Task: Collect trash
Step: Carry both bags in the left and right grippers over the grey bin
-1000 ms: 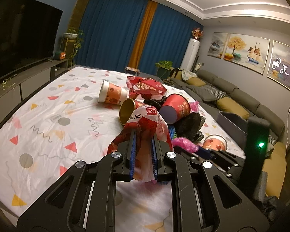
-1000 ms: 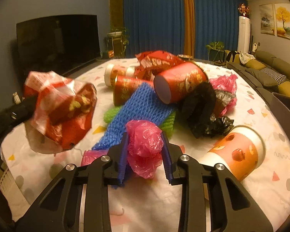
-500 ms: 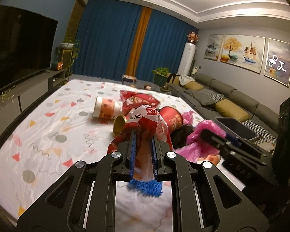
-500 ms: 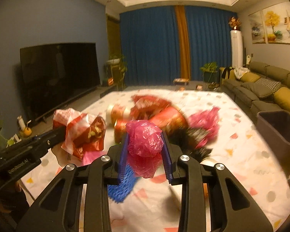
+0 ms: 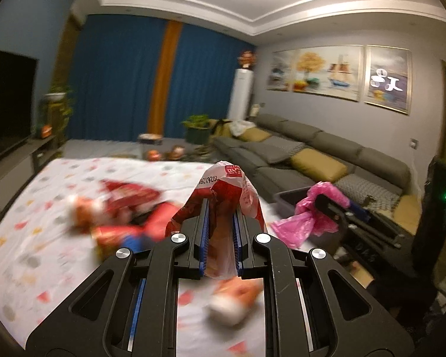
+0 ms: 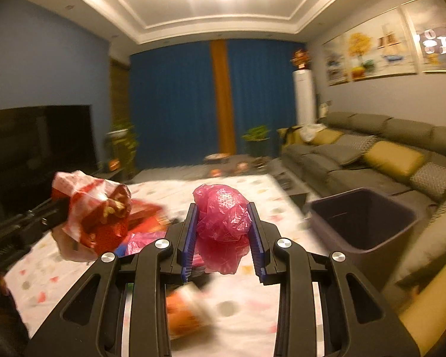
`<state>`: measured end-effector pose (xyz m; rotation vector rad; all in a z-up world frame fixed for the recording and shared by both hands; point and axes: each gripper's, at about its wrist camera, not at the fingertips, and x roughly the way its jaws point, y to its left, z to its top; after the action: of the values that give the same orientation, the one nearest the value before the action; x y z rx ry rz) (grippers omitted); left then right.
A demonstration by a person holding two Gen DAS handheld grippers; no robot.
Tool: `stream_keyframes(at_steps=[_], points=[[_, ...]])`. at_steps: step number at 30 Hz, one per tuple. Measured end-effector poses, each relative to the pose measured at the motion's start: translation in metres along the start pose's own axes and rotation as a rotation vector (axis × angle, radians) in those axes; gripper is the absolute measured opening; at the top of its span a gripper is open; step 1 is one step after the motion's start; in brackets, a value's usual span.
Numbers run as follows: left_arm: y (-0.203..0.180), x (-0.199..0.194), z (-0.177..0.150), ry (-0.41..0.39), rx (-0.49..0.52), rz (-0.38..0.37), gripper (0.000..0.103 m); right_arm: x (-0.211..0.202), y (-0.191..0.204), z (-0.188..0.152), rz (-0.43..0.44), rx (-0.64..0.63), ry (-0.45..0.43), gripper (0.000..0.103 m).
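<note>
A: Left wrist view: left gripper [image 5: 220, 232] pinches the red-and-white wrapper [image 5: 223, 190], held above the table [image 5: 29, 238]. Carry it level toward the bin [image 5: 285, 199].

B: Right wrist view: right gripper [image 6: 223, 232] clamps the pink bag [image 6: 223, 211]; bin [image 6: 362, 223] sits right, beside the sofa [image 6: 371, 148]. Blurred cup [image 6: 187, 312] lies beneath.

Blue curtains [image 6: 193, 101] with an orange strip hang at the back, a dark TV [image 6: 38, 139] on the left, a grey sofa [image 5: 312, 151] with yellow cushions [image 6: 392, 157] on the right under paintings [image 5: 315, 71], near a white column unit [image 5: 240, 92] and potted plants [image 6: 255, 139].
</note>
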<state>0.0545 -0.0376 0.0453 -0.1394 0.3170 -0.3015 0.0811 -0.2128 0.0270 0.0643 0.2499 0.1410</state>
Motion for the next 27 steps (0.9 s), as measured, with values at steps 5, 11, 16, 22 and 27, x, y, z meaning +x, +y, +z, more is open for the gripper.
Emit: stream_keyframes(at_steps=[5,11,16,22,27], points=[[-0.06,0.043,0.017,0.005,0.037,-0.102,0.013,-0.002,-0.06,0.011,-0.153,0.026,-0.036,0.033],[-0.119,0.111,0.028,0.038,0.047,-0.176,0.013,0.006,-0.116,0.013,-0.267,0.05,-0.047,0.033],[-0.15,0.161,0.031,0.067,0.076,-0.205,0.013,0.025,-0.151,0.006,-0.311,0.081,-0.02,0.033],[-0.165,0.217,0.024,0.137,0.091,-0.212,0.013,0.053,-0.171,-0.003,-0.318,0.102,0.017,0.033],[-0.167,0.257,0.021,0.183,0.088,-0.208,0.013,0.069,-0.182,-0.01,-0.318,0.118,0.048,0.033]])
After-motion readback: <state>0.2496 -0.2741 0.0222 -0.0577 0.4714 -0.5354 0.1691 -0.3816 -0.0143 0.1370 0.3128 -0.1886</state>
